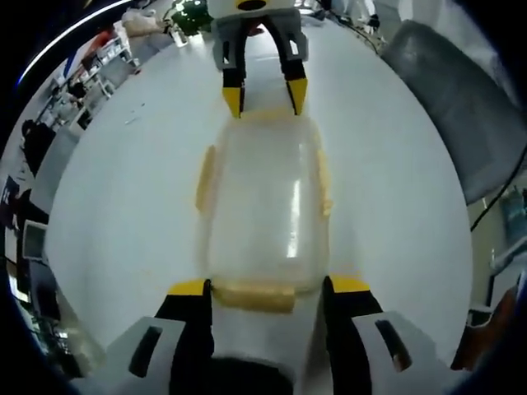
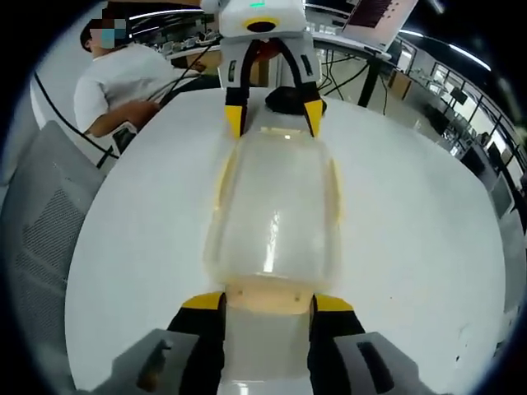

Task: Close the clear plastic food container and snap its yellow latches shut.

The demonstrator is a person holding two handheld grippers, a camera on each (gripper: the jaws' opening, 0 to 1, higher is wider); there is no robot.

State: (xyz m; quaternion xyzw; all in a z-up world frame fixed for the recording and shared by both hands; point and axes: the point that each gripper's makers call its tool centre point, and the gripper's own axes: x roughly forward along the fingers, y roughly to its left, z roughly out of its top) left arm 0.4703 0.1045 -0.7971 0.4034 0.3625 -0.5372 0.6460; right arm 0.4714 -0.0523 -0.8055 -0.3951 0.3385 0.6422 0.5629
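Observation:
A clear plastic food container (image 1: 263, 206) lies lengthwise on the white table (image 1: 123, 214) with its lid on. Yellow latches run along its long sides (image 1: 205, 177) (image 1: 324, 185). My left gripper (image 1: 270, 288) is open, its yellow-tipped jaws standing either side of the near end latch (image 1: 255, 296). Facing it at the far end is my right gripper (image 1: 264, 97). In the right gripper view the container (image 2: 276, 214) stretches away from my open right gripper (image 2: 268, 303), whose jaws closely flank the end latch (image 2: 268, 295). The left gripper (image 2: 273, 115) straddles the opposite end.
A grey mesh chair (image 1: 461, 99) stands by the table's edge, seen too in the right gripper view (image 2: 41, 239). A person in a white shirt (image 2: 123, 82) sits beyond the table. Desks and cables fill the background (image 2: 387, 58).

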